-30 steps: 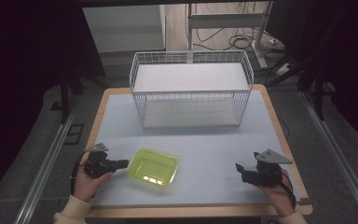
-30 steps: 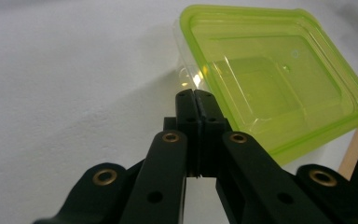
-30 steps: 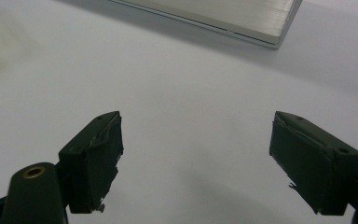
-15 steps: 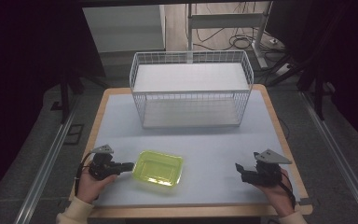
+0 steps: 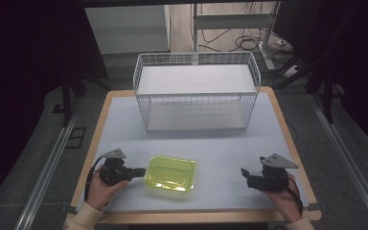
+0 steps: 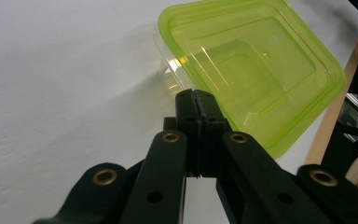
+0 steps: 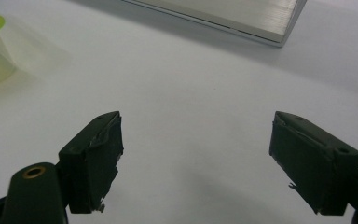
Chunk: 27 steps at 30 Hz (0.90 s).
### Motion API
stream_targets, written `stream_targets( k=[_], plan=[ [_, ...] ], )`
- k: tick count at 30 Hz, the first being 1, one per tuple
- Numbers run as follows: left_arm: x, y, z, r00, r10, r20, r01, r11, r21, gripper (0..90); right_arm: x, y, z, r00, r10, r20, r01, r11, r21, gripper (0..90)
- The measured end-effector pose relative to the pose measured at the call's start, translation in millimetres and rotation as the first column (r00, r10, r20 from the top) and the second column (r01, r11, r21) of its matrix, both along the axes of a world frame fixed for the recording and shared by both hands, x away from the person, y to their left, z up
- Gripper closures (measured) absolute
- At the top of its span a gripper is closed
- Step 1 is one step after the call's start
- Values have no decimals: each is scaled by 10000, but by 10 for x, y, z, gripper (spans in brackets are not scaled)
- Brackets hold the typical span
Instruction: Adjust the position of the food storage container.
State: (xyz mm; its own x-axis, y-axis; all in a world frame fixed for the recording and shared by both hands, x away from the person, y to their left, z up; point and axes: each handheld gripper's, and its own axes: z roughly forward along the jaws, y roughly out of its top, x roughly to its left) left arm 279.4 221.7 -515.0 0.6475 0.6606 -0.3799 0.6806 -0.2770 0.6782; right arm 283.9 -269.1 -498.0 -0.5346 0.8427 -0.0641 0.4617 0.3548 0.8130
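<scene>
Dark surroundings frame a pale worktop point(image 5: 124, 124) with a white wire basket point(image 5: 196, 91) at upper centre of the high view. The green container point(image 5: 170, 173) lies at lower centre, its long axis running left to right across the frame. The left gripper point(image 5: 136, 172) is the nearer one: its fingers are pressed together, holding nothing, tips at the container's left edge and pointing level toward frame right. The right gripper point(image 5: 247, 175) rests at lower right, well apart, fingers spread wide and empty, pointing frame left.
</scene>
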Motion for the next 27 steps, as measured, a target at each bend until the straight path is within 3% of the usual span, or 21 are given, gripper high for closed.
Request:
stream_targets(
  k=[13, 15, 27],
  plan=[
    [-25, -237, 3, 9991, -387, -157, 387, 9992, -20, 899, -4, 17, -11, 10000, 44, -50, -44, 10000, -66, 176],
    [-10, -320, 11, 9988, -410, -264, 405, 9990, -207, 899, -6, 22, -10, 10000, 55, -48, -55, 10000, -69, 176],
    [20, -651, 38, 9973, -689, -254, 686, 9976, -88, 899, -10, 27, -11, 9999, 105, -43, -105, 9999, -68, 176]
  ],
)
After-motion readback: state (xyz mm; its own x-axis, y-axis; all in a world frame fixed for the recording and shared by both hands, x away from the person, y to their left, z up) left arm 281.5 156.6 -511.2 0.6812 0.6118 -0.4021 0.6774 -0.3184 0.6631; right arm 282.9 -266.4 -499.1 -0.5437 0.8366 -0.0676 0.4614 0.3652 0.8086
